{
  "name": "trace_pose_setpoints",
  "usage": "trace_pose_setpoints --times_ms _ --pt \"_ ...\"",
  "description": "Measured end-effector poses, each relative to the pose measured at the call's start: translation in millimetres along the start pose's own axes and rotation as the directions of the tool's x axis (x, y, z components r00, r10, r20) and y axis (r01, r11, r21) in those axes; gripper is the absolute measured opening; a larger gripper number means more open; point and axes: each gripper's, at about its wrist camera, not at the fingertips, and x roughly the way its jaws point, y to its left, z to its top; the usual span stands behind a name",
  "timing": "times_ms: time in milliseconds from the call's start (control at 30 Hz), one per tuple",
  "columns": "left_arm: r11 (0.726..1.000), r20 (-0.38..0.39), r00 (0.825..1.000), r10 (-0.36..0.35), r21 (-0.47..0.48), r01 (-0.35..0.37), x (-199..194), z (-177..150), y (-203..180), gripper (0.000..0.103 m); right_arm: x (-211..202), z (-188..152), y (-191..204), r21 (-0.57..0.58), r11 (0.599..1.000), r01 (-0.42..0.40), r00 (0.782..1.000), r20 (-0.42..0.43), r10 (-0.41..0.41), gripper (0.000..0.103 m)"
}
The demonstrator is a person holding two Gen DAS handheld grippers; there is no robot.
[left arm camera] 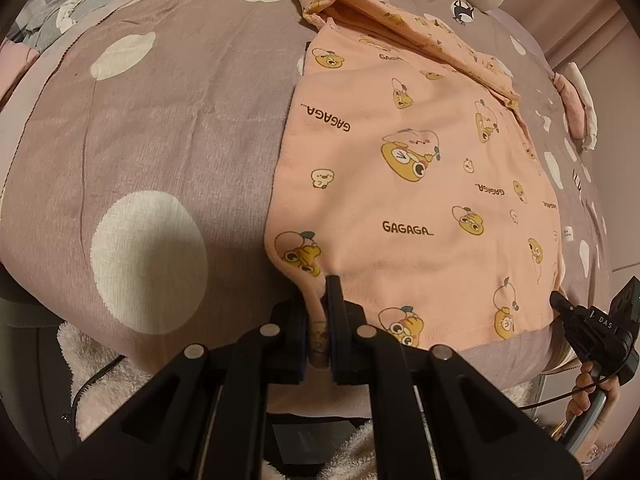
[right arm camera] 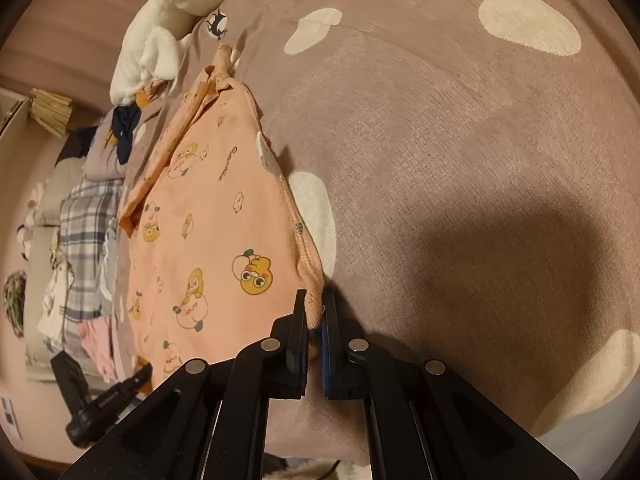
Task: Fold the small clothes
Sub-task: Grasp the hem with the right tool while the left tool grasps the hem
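Left claw (left arm camera: 322, 300) at 6 o'clock in its view is clamped tight on the near left corner of the peach shirt (left arm camera: 408, 184), which lies flat on the dotted bedspread (left arm camera: 168, 120), one sleeve folded across at 1 o'clock. Over on the right, the right claw (right arm camera: 315, 312) is pinched shut on the shirt's other hem corner, with the white plush toy (right arm camera: 168, 20) up at 11 o'clock.

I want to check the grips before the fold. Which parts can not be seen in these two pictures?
- Left wrist view: the hem corner of the peach garment inside the left gripper, hidden by the fingers.
- Right wrist view: the corner inside the right gripper, likewise.
- Both views: the garment's underside, against the bedspread.
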Motion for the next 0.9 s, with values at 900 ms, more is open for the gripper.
trace_pose_setpoints --times_ms 900 --pt "0.992 0.002 0.993 -0.12 -0.027 0.12 -20.1 15.7 -3.1 0.006 -15.8 7.6 20.6 -0.023 0.992 -0.121 0.99 0.069 0.123 0.002"
